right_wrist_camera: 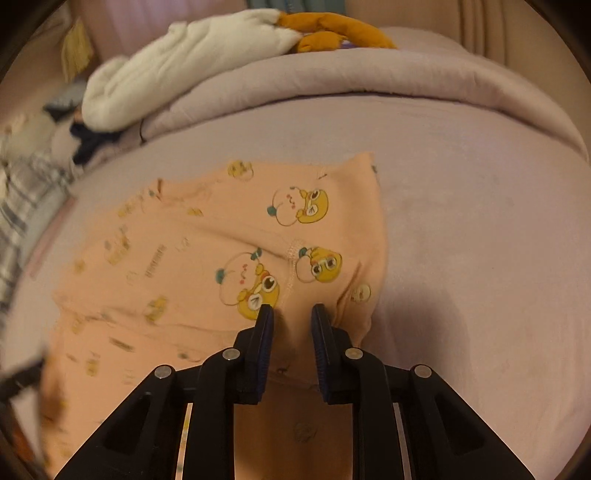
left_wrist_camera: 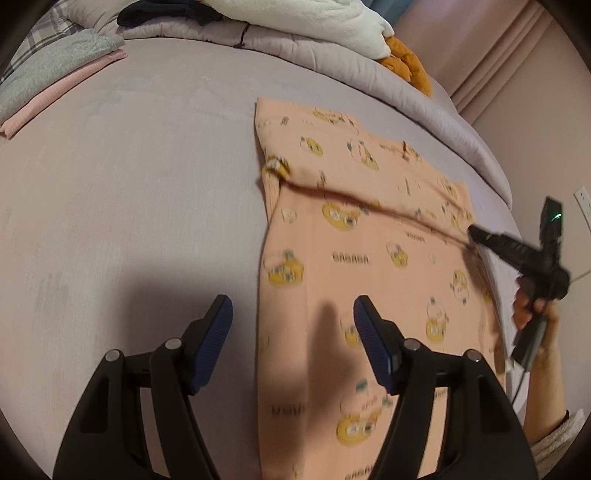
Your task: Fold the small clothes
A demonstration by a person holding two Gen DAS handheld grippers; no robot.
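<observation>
A peach garment (left_wrist_camera: 369,240) is spread on a bed (left_wrist_camera: 129,184); the left gripper (left_wrist_camera: 291,321) is held released above it, while the right gripper (right_wrist_camera: 291,314), jaws narrowly parted, has fabric between them, its grasp uncertain.

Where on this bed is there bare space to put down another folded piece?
The widest bare patch of lilac sheet lies between the peach cartoon-print garment and the folded grey and pink cloths. The head end is crowded with the rolled quilt and white plush blanket.
</observation>
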